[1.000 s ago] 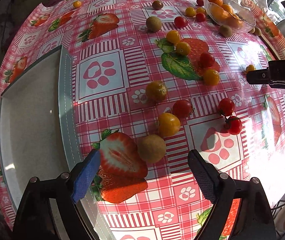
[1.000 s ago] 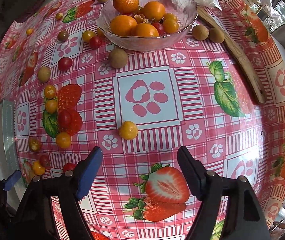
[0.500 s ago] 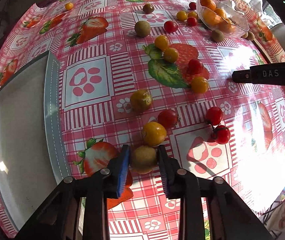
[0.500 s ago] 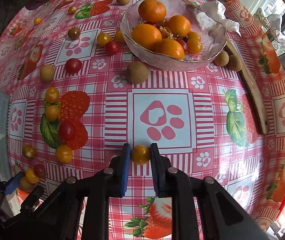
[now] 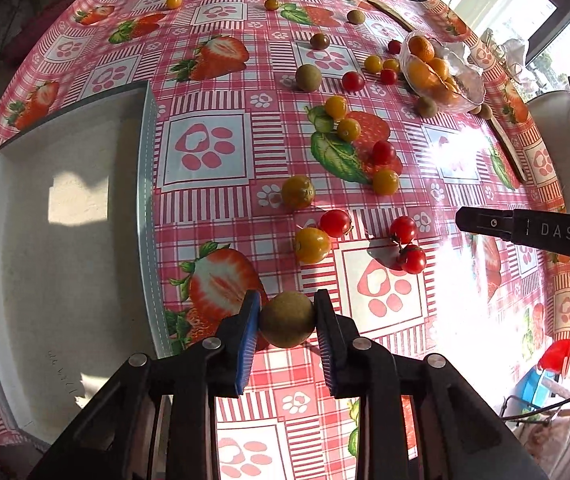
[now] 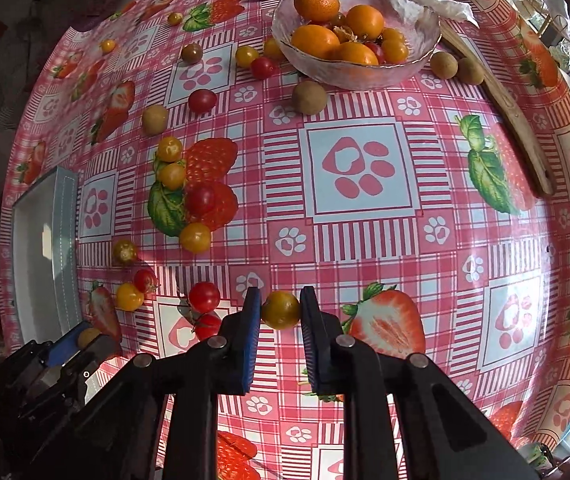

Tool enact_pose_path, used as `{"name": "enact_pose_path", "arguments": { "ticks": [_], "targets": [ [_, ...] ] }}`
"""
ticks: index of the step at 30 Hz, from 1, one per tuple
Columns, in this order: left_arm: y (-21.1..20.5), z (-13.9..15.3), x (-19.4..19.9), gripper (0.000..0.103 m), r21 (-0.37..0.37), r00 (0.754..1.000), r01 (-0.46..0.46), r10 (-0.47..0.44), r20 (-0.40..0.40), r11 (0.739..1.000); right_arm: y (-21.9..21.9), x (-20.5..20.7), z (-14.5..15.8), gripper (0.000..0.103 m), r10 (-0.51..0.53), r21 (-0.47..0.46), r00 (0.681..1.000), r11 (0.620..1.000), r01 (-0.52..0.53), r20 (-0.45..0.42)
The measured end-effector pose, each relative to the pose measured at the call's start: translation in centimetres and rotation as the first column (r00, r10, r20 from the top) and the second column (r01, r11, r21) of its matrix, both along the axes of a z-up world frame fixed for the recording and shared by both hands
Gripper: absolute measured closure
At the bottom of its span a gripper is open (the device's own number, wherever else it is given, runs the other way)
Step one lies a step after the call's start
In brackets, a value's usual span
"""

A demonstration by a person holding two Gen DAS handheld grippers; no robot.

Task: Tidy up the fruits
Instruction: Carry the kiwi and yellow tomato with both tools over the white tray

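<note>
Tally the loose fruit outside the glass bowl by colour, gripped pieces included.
Red tomatoes: 7
Yellow-orange tomatoes: 10, one in the right gripper
Dark tomato: 1
Brown round fruits: 6, one in the left gripper
Total: 24

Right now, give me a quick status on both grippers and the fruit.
Left gripper shut on brown longan. Right gripper shut on yellow tomato. Grey tray left, glass bowl ahead; loose fruit between.
</note>
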State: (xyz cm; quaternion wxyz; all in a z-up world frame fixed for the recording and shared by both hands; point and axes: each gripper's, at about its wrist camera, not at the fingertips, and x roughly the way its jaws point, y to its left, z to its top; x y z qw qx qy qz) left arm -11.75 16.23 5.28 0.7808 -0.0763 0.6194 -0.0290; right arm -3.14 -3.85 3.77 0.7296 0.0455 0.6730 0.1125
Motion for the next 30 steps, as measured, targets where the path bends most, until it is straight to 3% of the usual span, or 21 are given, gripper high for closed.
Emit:
{"name": "enact_pose_path", "arguments": {
  "ticks": [8, 15, 23, 30],
  "targets": [
    [3.4, 1.3, -2.0, 0.074, 0.003, 0.996, -0.08, 0.08, 0.026, 0.997, 3.7, -2.3, 1.8, 0.082, 0.087, 0.027, 0.996, 0.996, -0.087, 0.001],
    [8.8, 2.0, -4.4, 0.074, 0.048, 0.985, -0.171, 0.169, 0.04, 0.984, 9.8, -3.7, 3.1, 0.082, 0.195, 0.059, 0.981, 0.979, -0.195, 0.005],
    [14.8, -0.2, -7.3, 0.074, 0.125, 0.961, -0.275, 0.277, 0.001, 0.953, 18.1, -5.5, 3.6, 0.082, 0.327, 0.116, 0.945, 0.939, -0.325, 0.007],
    [17.3, -2.5, -9.1, 0.074, 0.186, 0.95, -0.299, 0.309, -0.032, 0.936, 23.7, -7.3, 1.5, 0.082, 0.424, 0.111, 0.906, 0.901, -0.419, -0.022]
  ]
}}
